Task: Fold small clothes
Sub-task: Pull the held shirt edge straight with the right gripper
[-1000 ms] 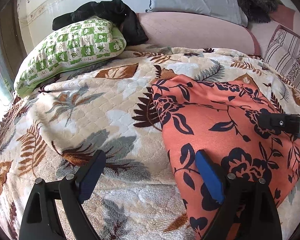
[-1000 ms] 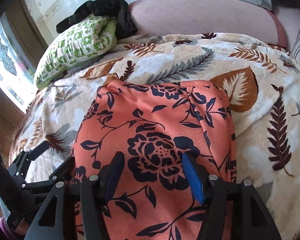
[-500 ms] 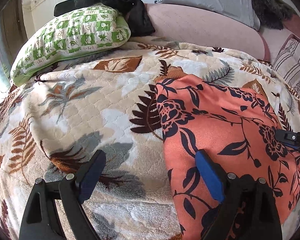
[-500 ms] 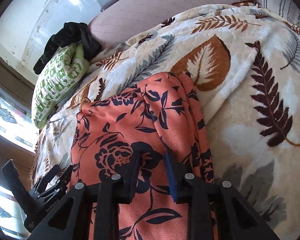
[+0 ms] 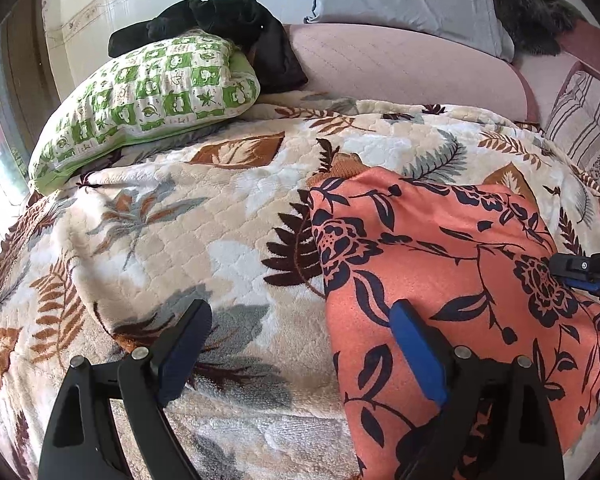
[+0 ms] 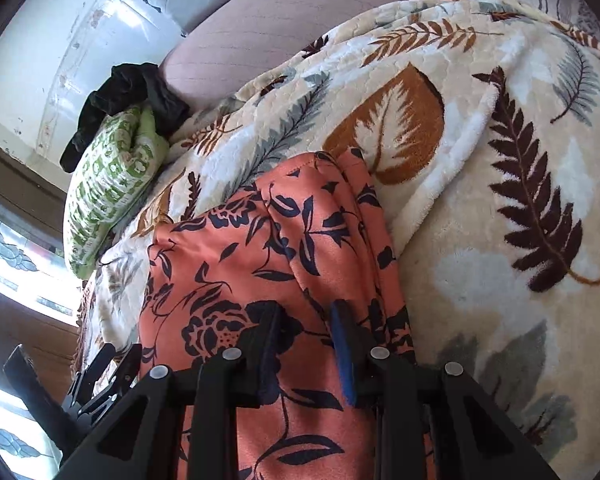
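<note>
On the blanket (image 5: 228, 216), my left gripper (image 5: 300, 344) gaped wide while my right gripper (image 6: 306, 354) had narrowed around the orange cloth (image 6: 260, 256), whose slick fabric might slip free.

The orange flowered garment (image 5: 452, 264) is smooth cloth with a faint sheen. The leaf-print blanket (image 5: 188, 224) is plush, quilted fleece. The claw fingers (image 5: 416, 354) are matt black plastic with blue pads.

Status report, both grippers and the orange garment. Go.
Left gripper open, straddling the orange floral garment's left edge. Right gripper partly closed over a raised fold, grip unconfirmed. Garment lies on leaf-print blanket; nothing in the way.
</note>
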A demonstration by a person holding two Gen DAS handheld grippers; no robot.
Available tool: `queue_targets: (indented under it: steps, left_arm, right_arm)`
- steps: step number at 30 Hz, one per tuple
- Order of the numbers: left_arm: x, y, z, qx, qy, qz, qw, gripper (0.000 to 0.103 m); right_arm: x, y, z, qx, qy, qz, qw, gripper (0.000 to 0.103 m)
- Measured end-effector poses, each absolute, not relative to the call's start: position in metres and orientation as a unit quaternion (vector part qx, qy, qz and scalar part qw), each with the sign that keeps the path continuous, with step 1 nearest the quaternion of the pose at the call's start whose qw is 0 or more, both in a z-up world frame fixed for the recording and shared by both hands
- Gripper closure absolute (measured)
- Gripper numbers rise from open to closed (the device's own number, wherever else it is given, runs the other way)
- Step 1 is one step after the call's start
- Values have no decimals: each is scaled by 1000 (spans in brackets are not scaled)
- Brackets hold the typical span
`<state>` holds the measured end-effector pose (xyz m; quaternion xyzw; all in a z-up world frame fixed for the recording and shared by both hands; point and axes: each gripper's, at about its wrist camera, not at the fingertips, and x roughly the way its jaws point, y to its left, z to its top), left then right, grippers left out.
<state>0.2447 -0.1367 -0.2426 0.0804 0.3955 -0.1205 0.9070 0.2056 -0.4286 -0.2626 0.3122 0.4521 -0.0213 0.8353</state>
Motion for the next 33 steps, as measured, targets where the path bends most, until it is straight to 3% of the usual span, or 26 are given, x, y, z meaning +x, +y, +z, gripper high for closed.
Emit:
queue_targets:
  steps: [9,15,33]
  left_arm:
    - [247,-136,-245,79,397,-121,906,12]
    - [246,-134,-244,78,399,-124,905,12]
    - [228,-92,-215,68,358,-97,926,12]
  right_arm:
    - [204,-412,-228,271,402,0,875,71]
    - [220,-402,-252,250,455,-11,855,70]
    - [216,-387,-247,203,464,-40,861,70]
